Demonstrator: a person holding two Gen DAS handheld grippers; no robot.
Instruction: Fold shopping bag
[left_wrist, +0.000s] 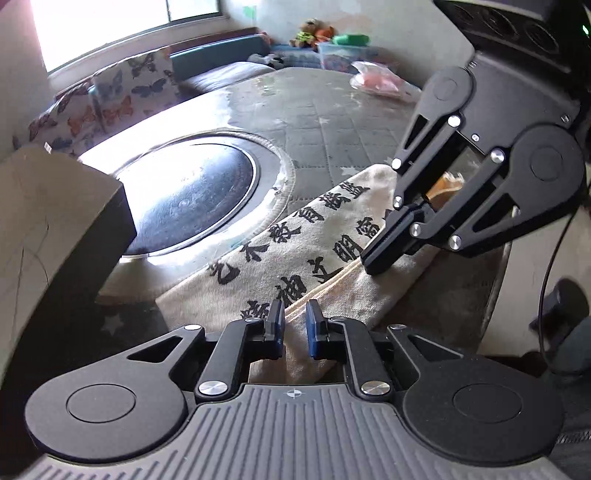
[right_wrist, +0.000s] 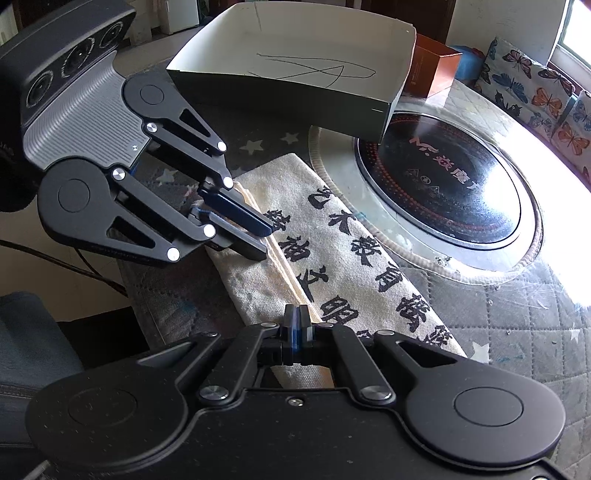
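A beige canvas shopping bag (left_wrist: 295, 258) printed with black Chinese characters lies folded into a long strip on the table; it also shows in the right wrist view (right_wrist: 351, 251). My left gripper (left_wrist: 295, 325) is open by a narrow gap, its fingers straddling the bag's strap at the near end; it also shows in the right wrist view (right_wrist: 264, 242). My right gripper (right_wrist: 297, 321) is shut with its tips on the bag's folded edge; in the left wrist view (left_wrist: 380, 258) its closed tips press on the bag.
A round black induction hob (right_wrist: 439, 184) is set in the quilted table cover (right_wrist: 517, 332) beside the bag. An open cardboard box (right_wrist: 295, 74) stands behind the bag. A butterfly cushion (left_wrist: 103, 99) and a pink plastic bag (left_wrist: 380, 79) lie further off.
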